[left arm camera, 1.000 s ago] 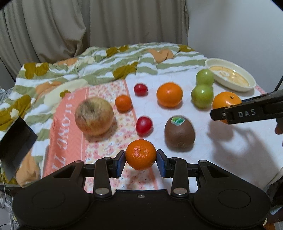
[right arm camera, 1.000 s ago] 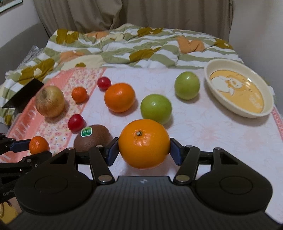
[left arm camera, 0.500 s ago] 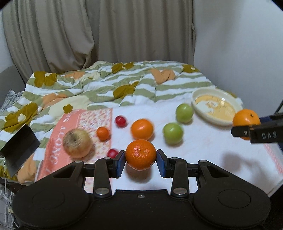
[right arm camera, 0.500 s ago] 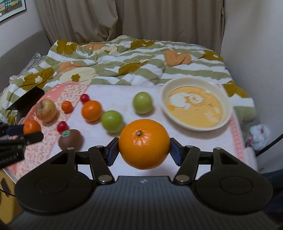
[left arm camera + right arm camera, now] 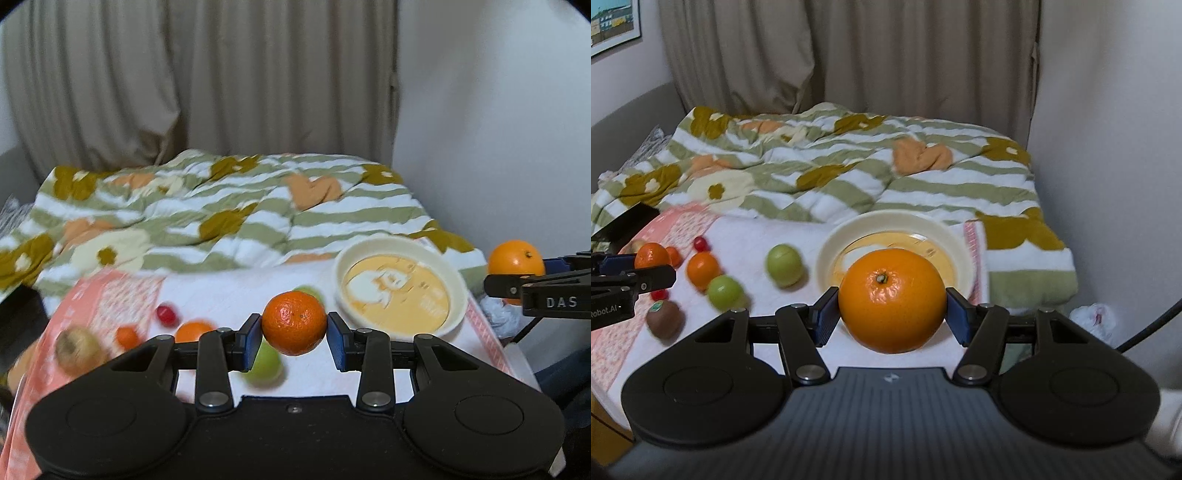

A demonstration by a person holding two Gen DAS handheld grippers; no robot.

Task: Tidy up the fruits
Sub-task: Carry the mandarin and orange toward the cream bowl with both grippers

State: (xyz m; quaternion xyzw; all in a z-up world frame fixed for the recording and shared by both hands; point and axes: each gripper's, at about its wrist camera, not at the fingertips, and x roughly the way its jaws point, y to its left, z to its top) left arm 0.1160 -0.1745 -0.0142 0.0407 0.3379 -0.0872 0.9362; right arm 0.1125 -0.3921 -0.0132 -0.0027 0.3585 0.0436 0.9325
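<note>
- Your left gripper has its jaws clamped on a small mandarin; the blue pads press its two sides and the fruit sits centred between them, clear of the cloth below.
- Your right gripper has its jaws closed on a large orange, stem end up, gripped at its widest part.
- The large orange hangs in front of the cream bowl, above its near rim.
- Both grippers point forward and downward at the bed's white cloth.
- In the left wrist view the right gripper shows at the right edge, beyond the bowl.
- Loose on the cloth: two green apples, an orange, a kiwi, small red fruits. The striped quilt lies behind.
</note>
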